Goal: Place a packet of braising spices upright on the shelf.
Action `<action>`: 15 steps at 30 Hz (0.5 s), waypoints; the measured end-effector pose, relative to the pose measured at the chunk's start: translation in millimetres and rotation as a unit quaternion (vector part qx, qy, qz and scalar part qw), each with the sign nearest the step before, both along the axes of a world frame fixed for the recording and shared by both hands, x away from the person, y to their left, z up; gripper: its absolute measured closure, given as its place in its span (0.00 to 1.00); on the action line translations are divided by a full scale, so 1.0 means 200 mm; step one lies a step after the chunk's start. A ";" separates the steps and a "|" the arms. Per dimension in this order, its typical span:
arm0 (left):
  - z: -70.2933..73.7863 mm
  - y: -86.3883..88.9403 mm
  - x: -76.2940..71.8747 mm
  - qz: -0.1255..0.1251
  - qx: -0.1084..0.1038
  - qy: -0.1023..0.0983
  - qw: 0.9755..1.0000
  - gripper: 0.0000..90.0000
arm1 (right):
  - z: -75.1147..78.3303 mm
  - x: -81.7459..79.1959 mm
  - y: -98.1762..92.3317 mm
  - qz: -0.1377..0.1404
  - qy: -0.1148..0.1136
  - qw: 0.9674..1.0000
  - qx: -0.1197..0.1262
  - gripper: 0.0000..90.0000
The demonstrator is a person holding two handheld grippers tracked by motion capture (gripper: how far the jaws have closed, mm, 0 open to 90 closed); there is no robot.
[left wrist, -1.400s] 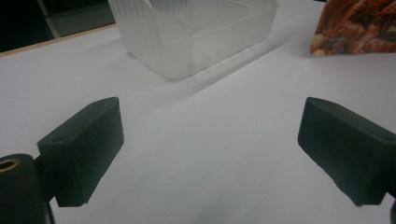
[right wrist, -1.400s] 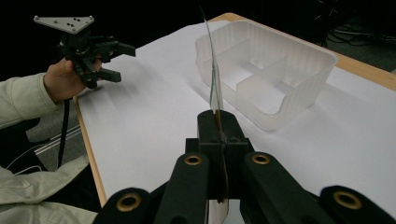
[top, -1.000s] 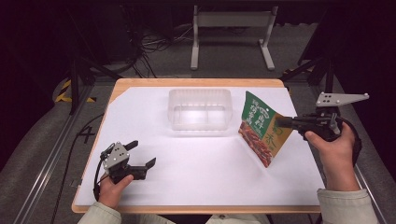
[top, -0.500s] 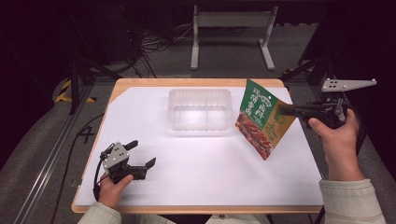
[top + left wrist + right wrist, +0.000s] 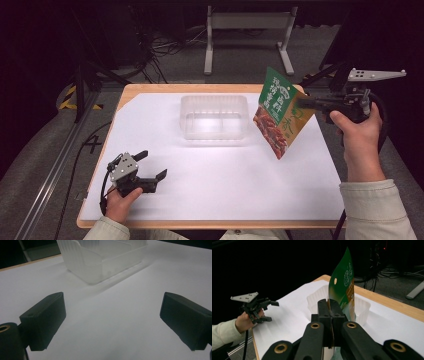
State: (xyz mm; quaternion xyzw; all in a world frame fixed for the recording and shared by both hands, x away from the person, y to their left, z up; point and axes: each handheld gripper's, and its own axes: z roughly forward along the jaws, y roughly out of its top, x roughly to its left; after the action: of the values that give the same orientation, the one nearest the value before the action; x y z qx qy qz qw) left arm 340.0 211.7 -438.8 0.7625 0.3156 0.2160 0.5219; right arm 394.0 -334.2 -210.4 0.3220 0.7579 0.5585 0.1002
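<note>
1. High view: the right gripper (image 5: 302,103) has its jaws clamped on one edge of a green and orange printed foil snack pouch (image 5: 278,114), which hangs clear of the white paper-covered table (image 5: 215,185), just right of the clear ribbed plastic tray (image 5: 214,116). The pouch's long axis runs diagonally, top corner up and away, bottom corner down toward the person. The left gripper (image 5: 151,167) rests near the front left, jaws apart, holding nothing.
2. Left gripper view: both black jaws stand wide apart over bare paper, the tray (image 5: 100,260) ahead.
3. Right gripper view: jaws pressed together on the pouch (image 5: 343,287) edge; the pouch rises upright above them, the tray (image 5: 362,307) behind it.
4. Risk: the grip is a thin edge pinch, so the pouch may swing, slip out, or catch the tray rim.
</note>
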 end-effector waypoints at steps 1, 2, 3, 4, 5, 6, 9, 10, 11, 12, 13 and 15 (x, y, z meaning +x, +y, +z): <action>0.00 0.00 0.00 0.000 0.000 0.000 1.000 0.08 | 0.01 0.01 0.01 0.000 -0.001 1.000 0.002 1.00; 0.00 0.00 0.00 0.000 0.001 0.000 1.000 0.08 | 0.01 0.02 0.01 0.002 -0.001 1.000 0.003 1.00; 0.00 0.01 0.00 0.000 0.002 -0.002 1.000 0.08 | 0.02 0.04 0.03 0.003 -0.002 1.000 0.004 1.00; 0.00 0.01 -0.01 0.001 0.002 0.000 1.000 0.08 | 0.03 0.05 0.04 0.005 -0.003 1.000 0.004 1.00; 0.00 0.01 -0.01 0.001 0.002 -0.002 1.000 0.08 | 0.04 0.05 0.05 0.006 -0.004 1.000 0.004 1.00; 0.00 0.01 -0.01 0.001 0.001 -0.001 1.000 0.08 | 0.04 0.06 0.06 0.007 -0.005 1.000 0.003 1.00; 0.00 0.02 -0.02 0.004 0.000 -0.002 1.000 0.08 | 0.06 0.08 0.09 0.011 -0.011 1.000 0.001 1.00; 0.00 0.02 -0.02 0.006 -0.001 -0.001 1.000 0.08 | 0.07 0.09 0.10 0.014 -0.013 1.000 0.001 1.00; 0.00 0.02 -0.02 0.007 -0.001 0.001 1.000 0.08 | 0.08 0.10 0.12 0.014 -0.014 1.000 0.002 1.00; 0.00 0.03 -0.03 0.007 -0.001 0.000 1.000 0.08 | 0.09 0.11 0.12 0.015 -0.015 1.000 0.004 1.00; 0.00 0.03 -0.03 0.009 -0.001 -0.002 1.000 0.08 | 0.10 0.12 0.13 0.016 -0.016 1.000 0.005 1.00; 0.00 0.04 -0.04 0.011 0.000 -0.002 1.000 0.08 | 0.11 0.14 0.16 0.019 -0.014 1.000 0.008 1.00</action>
State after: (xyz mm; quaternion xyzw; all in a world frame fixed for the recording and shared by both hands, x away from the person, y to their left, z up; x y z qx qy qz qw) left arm 332.9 219.2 -439.0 0.7588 0.3229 0.2232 0.5197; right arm 422.7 -303.1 -189.0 0.3004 0.7579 0.5707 0.0978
